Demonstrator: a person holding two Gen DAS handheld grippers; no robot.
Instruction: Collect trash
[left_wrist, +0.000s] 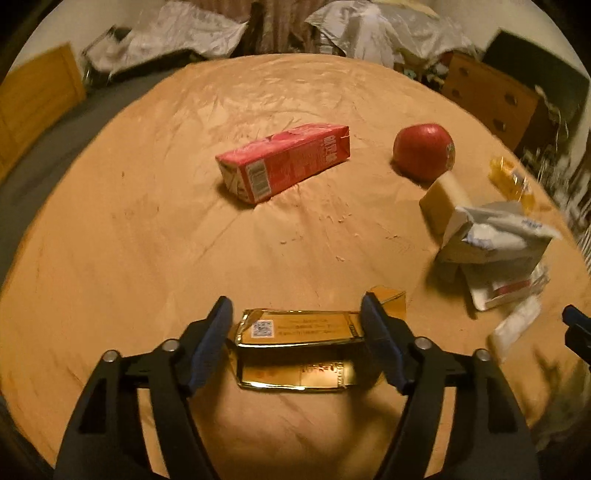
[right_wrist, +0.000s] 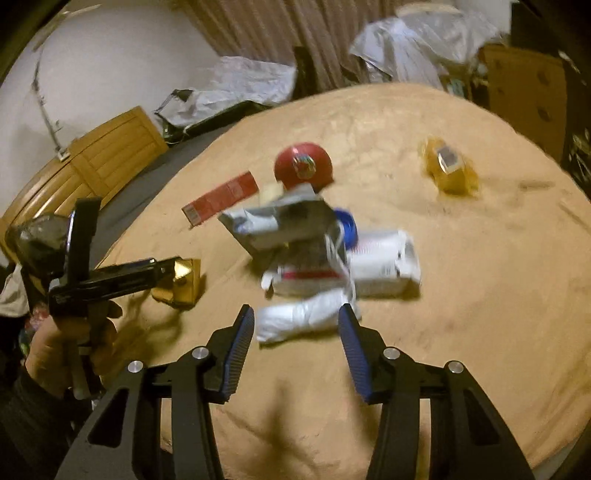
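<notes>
A flattened gold carton (left_wrist: 299, 341) lies on the tan table (left_wrist: 147, 240) between the open fingers of my left gripper (left_wrist: 297, 314); the right finger is at the carton's end, the left finger a little apart. In the right wrist view the left gripper (right_wrist: 162, 271) sits at the gold carton (right_wrist: 181, 282). My right gripper (right_wrist: 297, 321) is open around a white crumpled wrapper (right_wrist: 303, 317). A red carton (left_wrist: 284, 162) lies on its side mid-table. A pile of white torn cartons and wrappers (right_wrist: 314, 243) lies just beyond the right gripper.
A red round ball-like object (left_wrist: 423, 149) and a tan block (left_wrist: 441, 201) sit at the right. A yellow wrapper (right_wrist: 448, 166) lies far right. Silver bags (right_wrist: 251, 85), a wooden crate (right_wrist: 110, 147) and a cardboard box (left_wrist: 487, 99) surround the table.
</notes>
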